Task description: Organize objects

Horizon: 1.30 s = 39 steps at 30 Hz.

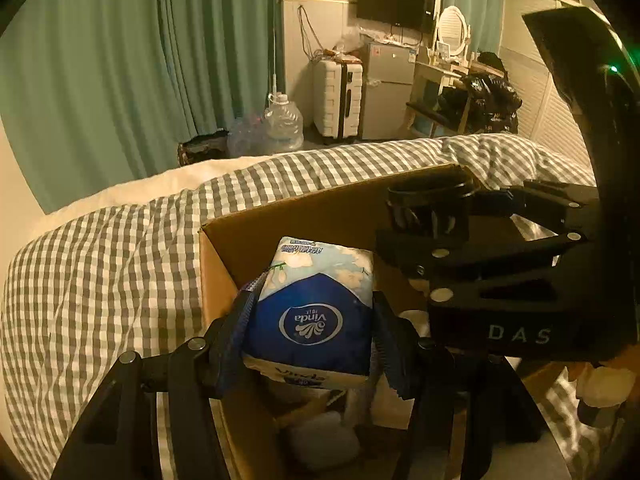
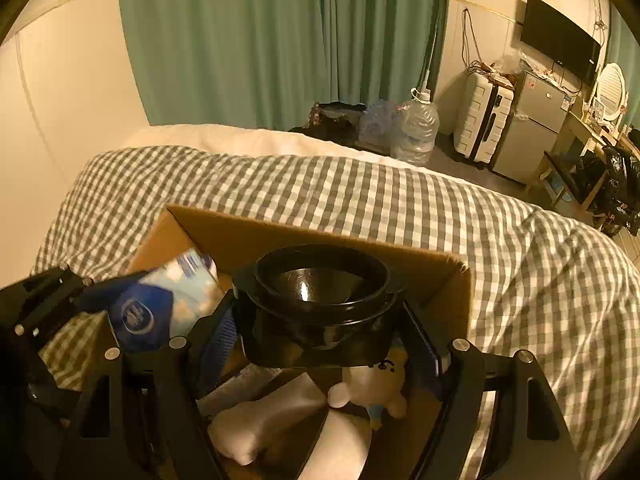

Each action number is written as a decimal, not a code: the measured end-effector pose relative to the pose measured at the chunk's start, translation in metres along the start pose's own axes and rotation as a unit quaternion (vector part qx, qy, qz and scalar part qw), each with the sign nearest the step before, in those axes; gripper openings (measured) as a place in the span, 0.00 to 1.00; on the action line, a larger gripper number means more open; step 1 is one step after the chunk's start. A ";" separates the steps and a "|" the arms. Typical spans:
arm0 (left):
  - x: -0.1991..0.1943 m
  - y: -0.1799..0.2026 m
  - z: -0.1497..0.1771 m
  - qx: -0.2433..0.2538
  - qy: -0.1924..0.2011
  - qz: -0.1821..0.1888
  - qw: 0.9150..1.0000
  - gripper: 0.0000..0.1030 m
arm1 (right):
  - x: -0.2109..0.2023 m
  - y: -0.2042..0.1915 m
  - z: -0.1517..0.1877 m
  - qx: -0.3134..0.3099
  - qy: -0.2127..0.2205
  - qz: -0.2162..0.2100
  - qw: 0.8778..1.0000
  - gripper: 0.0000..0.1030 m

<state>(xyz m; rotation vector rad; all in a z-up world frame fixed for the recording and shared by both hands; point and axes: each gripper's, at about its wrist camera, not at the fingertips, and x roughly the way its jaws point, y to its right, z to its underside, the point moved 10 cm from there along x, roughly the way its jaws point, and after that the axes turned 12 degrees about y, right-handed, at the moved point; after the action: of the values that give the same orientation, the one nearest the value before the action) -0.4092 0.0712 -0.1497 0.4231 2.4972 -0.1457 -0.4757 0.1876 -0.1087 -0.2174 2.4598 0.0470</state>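
An open cardboard box (image 2: 448,304) sits on the bed, and both hands are working over it. Down inside lie a white plush toy (image 2: 372,388) with a small drawn face, a pale rounded soft thing (image 2: 256,428) beside it, and some crinkled plastic wrap that I can't make out properly.

The left tool (image 1: 312,336) has its blue-padded fingers (image 1: 236,340) pressed in on both sides of a soft tissue pack (image 1: 316,308), blue and white with a Vinda logo, held above the box's left half. The right tool (image 2: 320,332) is clamped around a glossy black bowl set (image 2: 320,292), round bowls nested in a squarish black holder, held over the right half near the far wall of the box.

The bed wears a grey-and-white checked quilt (image 2: 360,196), rumpled, with a plain white sheet (image 2: 248,140) showing past it. Beyond are green curtains (image 2: 248,40), a large clear water jug (image 2: 418,128) on the floor, a ribbed white suitcase (image 2: 480,116), a small silver fridge (image 2: 532,124) and a wall-mounted television (image 2: 560,40).
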 end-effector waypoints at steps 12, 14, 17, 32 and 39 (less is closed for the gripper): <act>-0.034 0.003 0.010 0.008 0.003 -0.004 1.000 0.88 | -0.041 0.002 -0.014 0.021 0.030 0.010 0.999 0.91; -0.047 0.002 0.008 0.010 0.006 -0.010 1.000 0.89 | -0.056 0.003 -0.018 0.021 0.038 0.014 0.999 0.91; -0.068 0.004 0.000 0.005 0.015 -0.014 1.000 0.92 | -0.084 0.008 -0.025 0.022 0.050 0.021 0.998 0.93; -0.216 0.002 -0.073 -0.032 0.109 -0.062 0.992 0.98 | -0.251 0.007 -0.070 0.008 0.139 0.082 0.987 0.98; -0.285 0.004 -0.102 -0.028 0.159 -0.085 0.983 1.00 | -0.326 -0.005 -0.085 -0.005 0.183 0.090 0.979 0.99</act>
<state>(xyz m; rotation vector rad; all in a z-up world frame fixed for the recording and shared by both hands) -0.2431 0.0195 0.0975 0.2217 2.8454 -0.0804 -0.2762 0.2226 0.1608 -0.0043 2.8415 0.1046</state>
